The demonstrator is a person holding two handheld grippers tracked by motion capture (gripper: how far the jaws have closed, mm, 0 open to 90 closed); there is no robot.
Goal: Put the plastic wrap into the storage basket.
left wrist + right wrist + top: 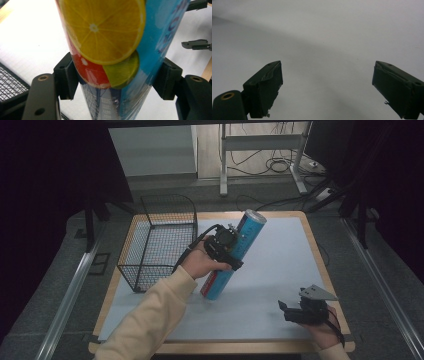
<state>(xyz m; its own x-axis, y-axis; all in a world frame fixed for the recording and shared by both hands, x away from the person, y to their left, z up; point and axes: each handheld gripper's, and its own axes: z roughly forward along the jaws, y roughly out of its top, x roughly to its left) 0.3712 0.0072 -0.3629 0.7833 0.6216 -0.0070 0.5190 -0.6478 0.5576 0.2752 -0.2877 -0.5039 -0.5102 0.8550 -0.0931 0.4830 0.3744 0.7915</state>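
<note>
A tall blue can (239, 251) with citrus slices printed on it leans over the white table top, its top tilted toward the far right and its base near the mat. My left gripper (231, 251) is shut on the can's middle; in the left gripper view both pads (67, 76) press on the can (110, 50). My right gripper (285, 310) rests at the near right of the table, open, with nothing but bare white surface between its fingers (265, 87).
A black wire basket (159, 240) stands at the far left of the table (280, 285). The wooden table edge runs along the front and right. Beyond the table are desk legs and cables on the floor.
</note>
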